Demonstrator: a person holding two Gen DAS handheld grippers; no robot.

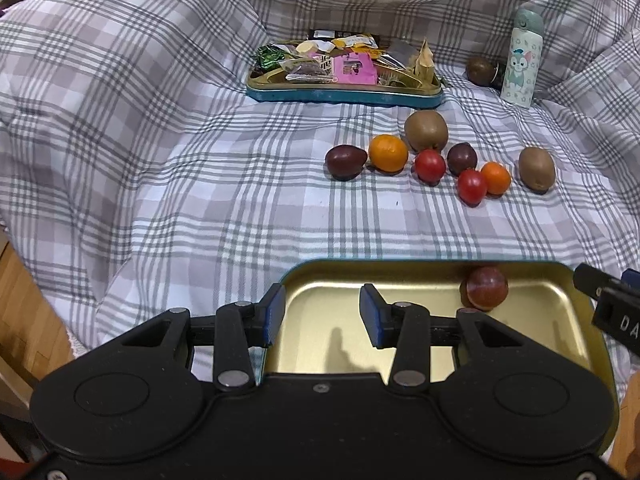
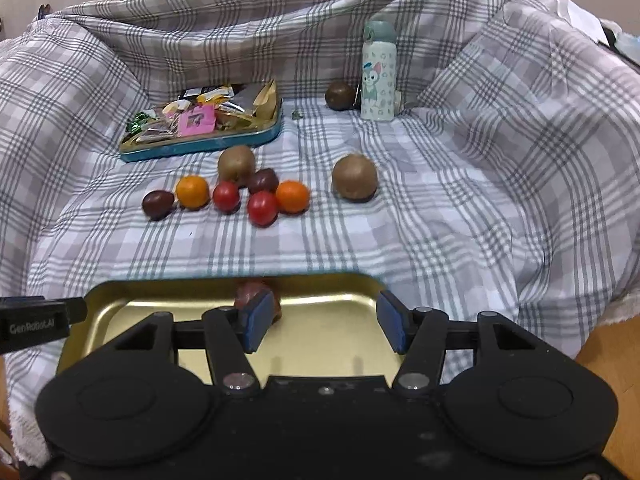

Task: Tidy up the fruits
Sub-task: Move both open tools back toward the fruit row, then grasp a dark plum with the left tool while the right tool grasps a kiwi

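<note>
Checked cloth [image 1: 160, 160]: soft and creased bedding under everything; round fruit set down or nudged on it would likely roll along a fold.
Gold tray [image 1: 400, 276]: near edge of the cloth, below both grippers; light and unanchored, so a bump from a finger could slide it.
Snack tin [image 1: 344, 94]: far side, full of wrappers; a fruit dropped there would be misplaced.
Bottle [image 1: 522, 56]: upright at the back, a dark round fruit just beside it; a wide reach may tip it.
Left gripper [image 1: 322, 316]: jaws parted, nothing held, over the tray's left part.
Right gripper [image 2: 324, 322]: jaws wide apart, empty; its left finger hides part of the tray's fruit.
Loose fruit cluster [image 2: 240, 192]: kiwis, oranges, tomatoes and dark plums, several touching; gripping one may scatter its neighbours.
Red-brown fruit [image 1: 486, 288]: alone in the tray, against the far wall; free to roll if the tray tilts.
</note>
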